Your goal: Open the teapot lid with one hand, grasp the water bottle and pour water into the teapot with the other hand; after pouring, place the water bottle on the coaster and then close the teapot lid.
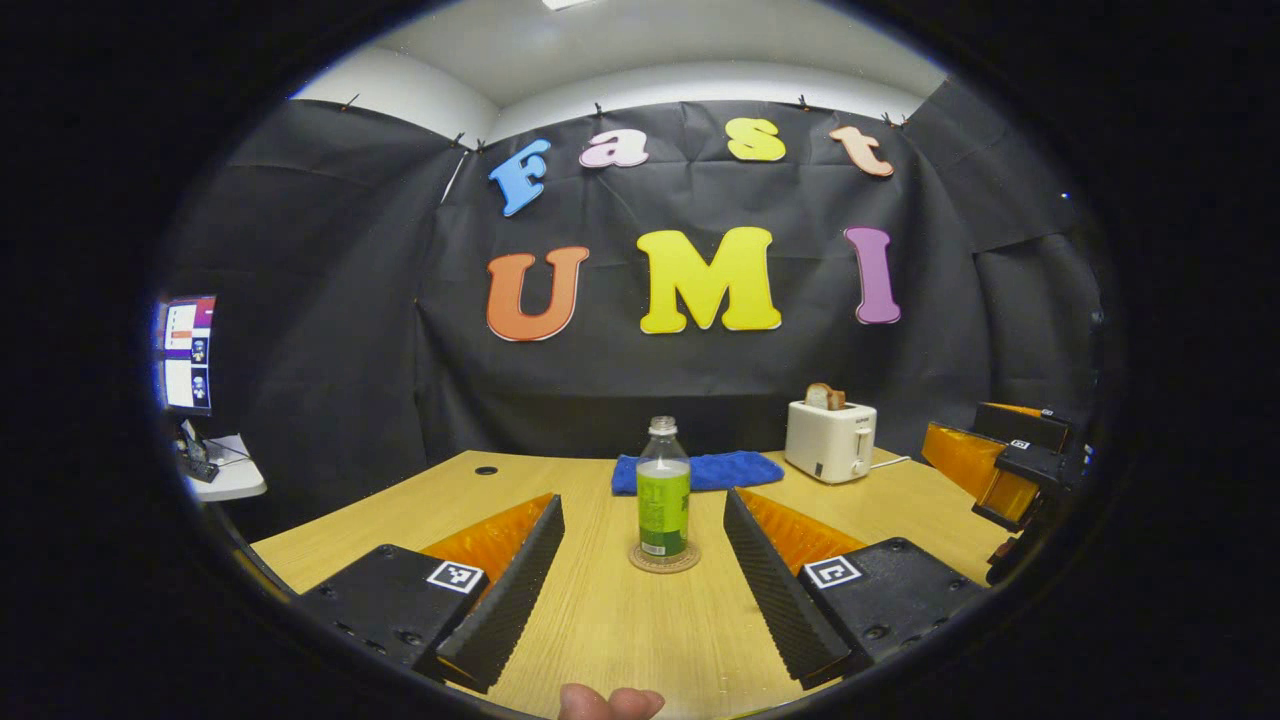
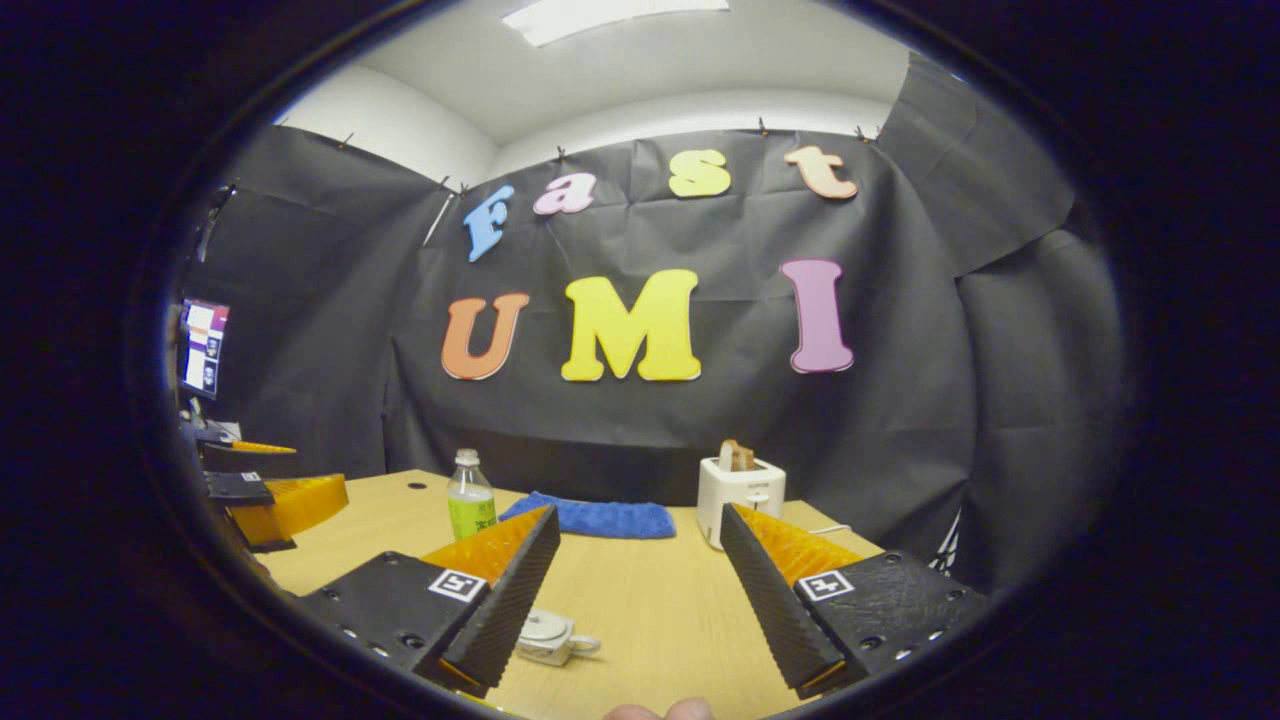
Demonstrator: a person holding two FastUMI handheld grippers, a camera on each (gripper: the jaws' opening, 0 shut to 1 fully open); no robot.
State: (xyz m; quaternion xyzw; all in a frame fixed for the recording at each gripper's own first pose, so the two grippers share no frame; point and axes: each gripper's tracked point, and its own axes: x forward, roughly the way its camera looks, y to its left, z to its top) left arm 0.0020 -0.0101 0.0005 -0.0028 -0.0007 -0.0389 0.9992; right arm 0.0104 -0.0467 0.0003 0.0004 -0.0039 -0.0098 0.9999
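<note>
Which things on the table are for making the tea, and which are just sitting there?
For the job:
water bottle, no cap, standing on the coaster
teapot, lid on, low beside the right gripper
left gripper, open

Just sitting there:
blue cloth
toaster with toast in it

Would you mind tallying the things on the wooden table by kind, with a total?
Water bottle: 1
Coaster: 1
Blue towel: 1
Toaster: 1
Teapot: 1
Total: 5
</note>
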